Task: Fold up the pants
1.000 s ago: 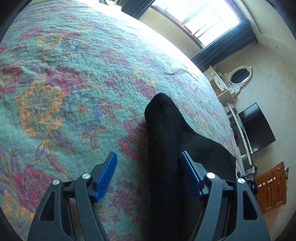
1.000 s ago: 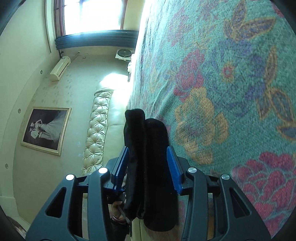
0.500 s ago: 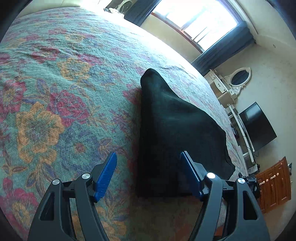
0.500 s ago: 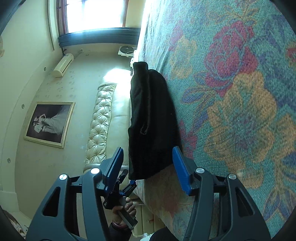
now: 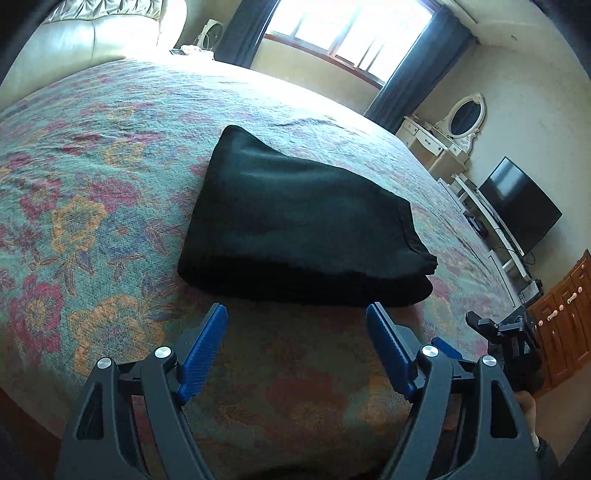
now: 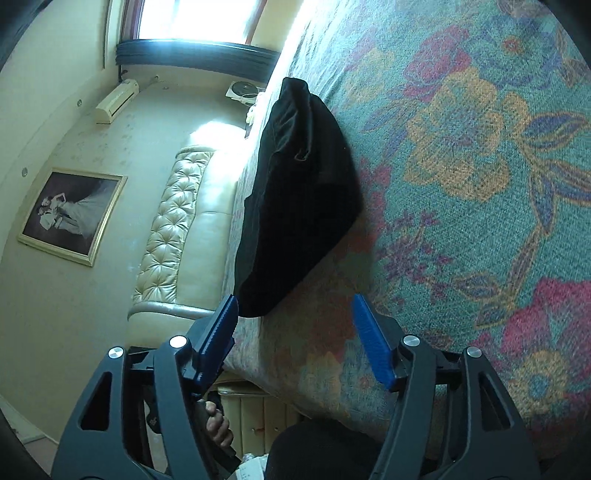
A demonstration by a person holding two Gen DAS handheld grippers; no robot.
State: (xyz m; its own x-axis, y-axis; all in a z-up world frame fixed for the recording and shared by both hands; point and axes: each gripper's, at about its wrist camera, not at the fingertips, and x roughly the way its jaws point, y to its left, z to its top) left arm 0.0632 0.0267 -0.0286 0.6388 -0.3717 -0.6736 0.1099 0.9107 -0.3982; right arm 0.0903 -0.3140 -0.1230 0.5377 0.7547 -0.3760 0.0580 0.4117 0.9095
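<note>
The black pants (image 5: 295,225) lie folded into a thick, compact stack on the floral bedspread (image 5: 92,192), near the bed's front edge. They also show in the right wrist view (image 6: 299,192), seen sideways. My left gripper (image 5: 297,325) is open and empty, just short of the stack's near edge. My right gripper (image 6: 293,314) is open and empty, close to the stack's near corner without touching it. The right gripper also shows at the right edge of the left wrist view (image 5: 506,332).
A cream tufted headboard (image 6: 173,229) stands at the bed's head. A bright window with dark curtains (image 5: 351,33) is behind the bed. A dresser with an oval mirror (image 5: 461,118), a television (image 5: 521,203) and a wooden cabinet (image 5: 565,314) line the right wall.
Both grippers have pulled back from the pants. The right gripper let go of the folded stack, which now lies free on the bed. The left gripper stayed open.
</note>
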